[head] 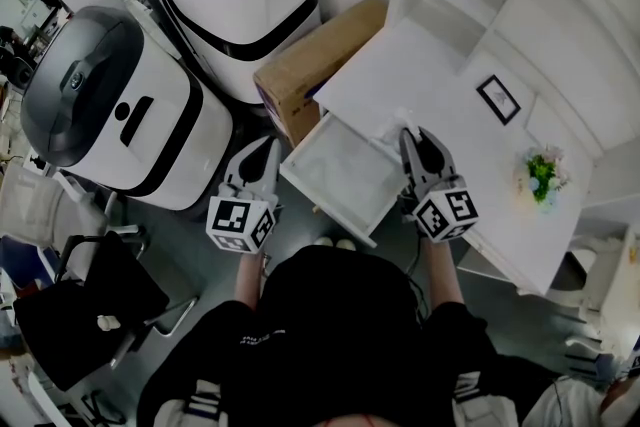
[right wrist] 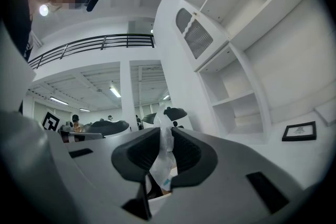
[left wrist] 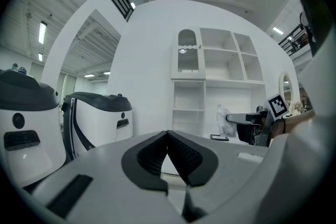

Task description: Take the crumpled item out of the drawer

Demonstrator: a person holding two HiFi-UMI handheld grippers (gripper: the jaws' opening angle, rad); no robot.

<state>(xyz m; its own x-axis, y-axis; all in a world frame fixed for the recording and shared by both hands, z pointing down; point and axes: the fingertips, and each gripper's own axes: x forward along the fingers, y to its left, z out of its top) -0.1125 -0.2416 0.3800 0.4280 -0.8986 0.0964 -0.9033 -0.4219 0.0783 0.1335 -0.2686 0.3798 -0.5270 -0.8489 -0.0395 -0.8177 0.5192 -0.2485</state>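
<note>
White, thin and wrinkled, the crumpled item point(right wrist: 164, 157) looks like soft film or tissue; we cannot tell which. We see it pinched between the dark ribbed pads point(right wrist: 138, 152) of the right gripper point(right wrist: 167, 136), whose jaws stand nearly together and clamp on it, above the far right corner of the open drawer point(head: 330, 205). This drawer is a shallow white box with a smooth bottom. Our left gripper point(left wrist: 168, 136) is closed, its pad tips meeting with nothing between them, near the drawer's left side.
</note>
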